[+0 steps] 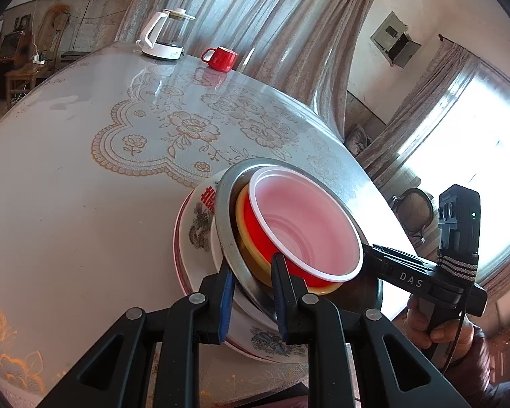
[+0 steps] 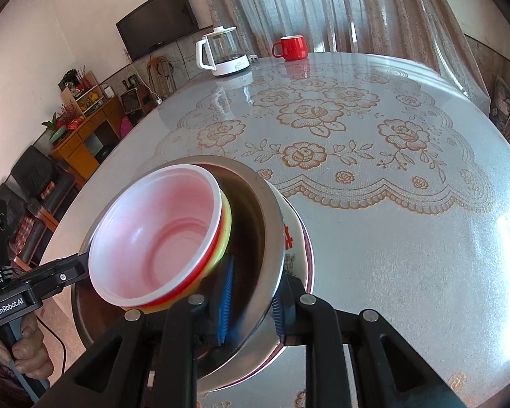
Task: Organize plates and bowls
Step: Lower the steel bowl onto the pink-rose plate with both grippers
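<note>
A stack of dishes sits near the edge of the round surface [image 2: 408, 238], which is covered by a clear sheet over a lace floral cloth. At the bottom lies a white patterned plate [image 1: 195, 224] with red characters and a dark red rim; on it rests a steel bowl [image 1: 226, 224], and nested inside that are a yellow bowl [image 1: 251, 255] and, innermost, a red bowl [image 1: 306, 227] with a white rim and pale pink inside. The left gripper [image 1: 251, 292] has its jaws pinching the near rim of the steel bowl, one blue pad outside the wall and the other inside it. The right gripper [image 2: 251, 302] grips the same steel bowl on the opposite side, jaws likewise closed across the rim with one pad inside and one outside. Each gripper is visible from the other's camera, held by a hand [image 1: 435, 329] around its handle. Well apart, at the far side of the surface, stand a white glass kettle [image 2: 226, 52] and a red mug [image 2: 292, 47] before pale curtains [image 1: 255, 17].
</note>
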The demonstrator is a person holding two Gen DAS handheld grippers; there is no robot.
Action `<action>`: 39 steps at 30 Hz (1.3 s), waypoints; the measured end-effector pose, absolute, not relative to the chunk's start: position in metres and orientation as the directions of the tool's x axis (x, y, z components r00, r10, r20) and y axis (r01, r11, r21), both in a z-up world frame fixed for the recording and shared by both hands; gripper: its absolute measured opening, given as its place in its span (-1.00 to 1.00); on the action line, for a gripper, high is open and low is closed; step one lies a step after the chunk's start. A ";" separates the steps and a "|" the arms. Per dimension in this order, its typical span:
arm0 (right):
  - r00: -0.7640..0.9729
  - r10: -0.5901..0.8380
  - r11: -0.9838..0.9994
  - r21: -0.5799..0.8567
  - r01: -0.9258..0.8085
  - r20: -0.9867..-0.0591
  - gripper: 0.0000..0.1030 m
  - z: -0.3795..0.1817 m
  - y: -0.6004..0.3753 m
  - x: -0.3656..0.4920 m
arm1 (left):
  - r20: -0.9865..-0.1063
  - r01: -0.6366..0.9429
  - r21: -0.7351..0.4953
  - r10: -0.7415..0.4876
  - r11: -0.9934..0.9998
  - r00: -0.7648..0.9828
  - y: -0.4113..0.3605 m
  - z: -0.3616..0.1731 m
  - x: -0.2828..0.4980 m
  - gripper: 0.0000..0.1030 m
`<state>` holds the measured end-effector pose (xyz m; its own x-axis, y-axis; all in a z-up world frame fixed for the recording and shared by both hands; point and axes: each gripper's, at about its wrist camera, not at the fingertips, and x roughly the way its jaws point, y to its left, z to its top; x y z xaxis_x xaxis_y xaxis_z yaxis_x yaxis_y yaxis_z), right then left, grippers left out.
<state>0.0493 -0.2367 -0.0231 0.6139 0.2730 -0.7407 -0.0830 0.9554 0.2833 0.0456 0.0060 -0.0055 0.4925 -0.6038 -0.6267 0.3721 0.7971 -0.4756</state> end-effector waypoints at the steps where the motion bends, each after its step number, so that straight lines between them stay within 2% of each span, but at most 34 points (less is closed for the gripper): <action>1: 0.613 0.276 0.954 0.289 -0.079 -0.741 -0.62 -0.024 -0.238 0.049 | -0.627 0.374 -0.472 -0.602 0.798 0.494 0.006 -0.005 0.045 -0.62; 39: 0.643 0.294 0.944 0.322 -0.078 -0.707 -0.53 -0.021 -0.234 0.034 | -0.633 0.371 -0.415 -0.556 0.831 0.538 0.010 0.000 0.030 -0.55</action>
